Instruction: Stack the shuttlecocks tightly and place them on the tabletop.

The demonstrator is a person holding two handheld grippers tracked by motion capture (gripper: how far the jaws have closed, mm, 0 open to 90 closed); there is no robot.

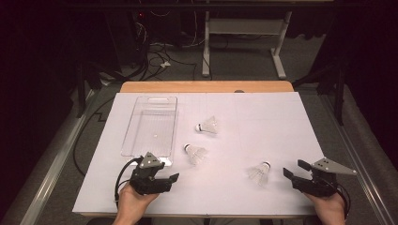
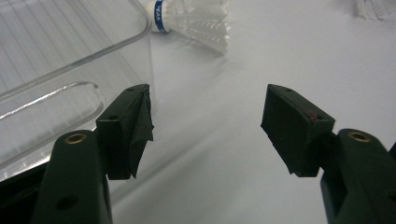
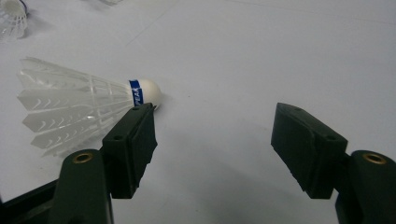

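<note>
Shuttlecock [image 1: 259, 173] nearest the desk's [image 1: 263, 122] front right corner lies just left of the right gripper [image 1: 296, 169], cork toward its spread fingers [image 3: 133, 140]; left gripper [image 1: 170, 180] likewise spread.

The worktop [image 1: 263, 140] is white over a light wood edge at the far side. Three shuttlecocks [image 1: 208, 125] [image 1: 195, 153] [image 1: 259, 173] are white, feathers marked with faint chevrons, each cork ringed by a blue band [image 3: 136, 94]. The tray [image 1: 152, 124] is clear, ribbed plastic. Both grippers [image 1: 170, 179] [image 1: 294, 169] are black with grey plates; brass rivets dot the jaws.
</note>
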